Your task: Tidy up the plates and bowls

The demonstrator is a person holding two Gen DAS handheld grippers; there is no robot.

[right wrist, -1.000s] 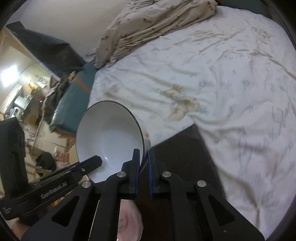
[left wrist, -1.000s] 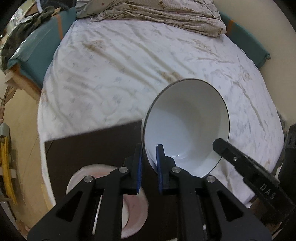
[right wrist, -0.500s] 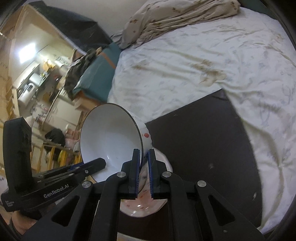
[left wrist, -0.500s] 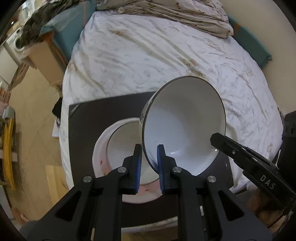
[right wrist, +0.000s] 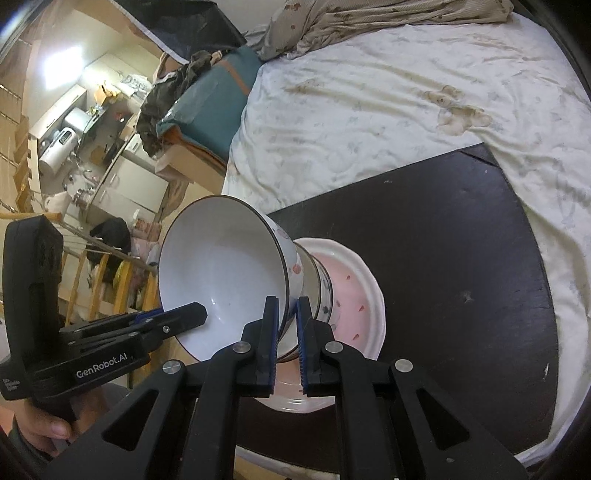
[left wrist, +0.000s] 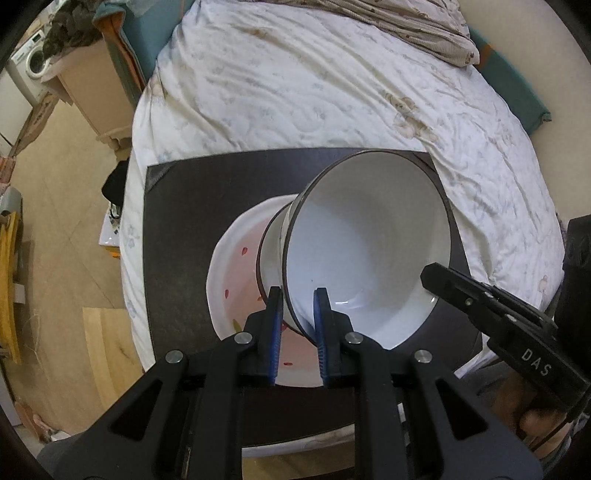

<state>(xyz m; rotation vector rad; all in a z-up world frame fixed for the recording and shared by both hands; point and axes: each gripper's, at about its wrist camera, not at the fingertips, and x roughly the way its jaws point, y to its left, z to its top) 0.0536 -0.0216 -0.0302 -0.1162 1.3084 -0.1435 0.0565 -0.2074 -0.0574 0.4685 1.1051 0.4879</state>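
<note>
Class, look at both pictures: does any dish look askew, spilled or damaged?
The white bowl is tipped steeply on its side, held at opposite rim edges by both grippers over a second bowl in the pink plate. Nothing looks spilled or broken.

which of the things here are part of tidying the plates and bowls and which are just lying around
Part of the job: white bowl held by both grippers, second bowl beneath it, pink plate, dark board.

Lying about: bedsheet, crumpled blanket, washing machine.

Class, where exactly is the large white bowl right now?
The large white bowl is tilted above the pink plate on the dark board, its rim pinched by the left gripper and right gripper.
</note>
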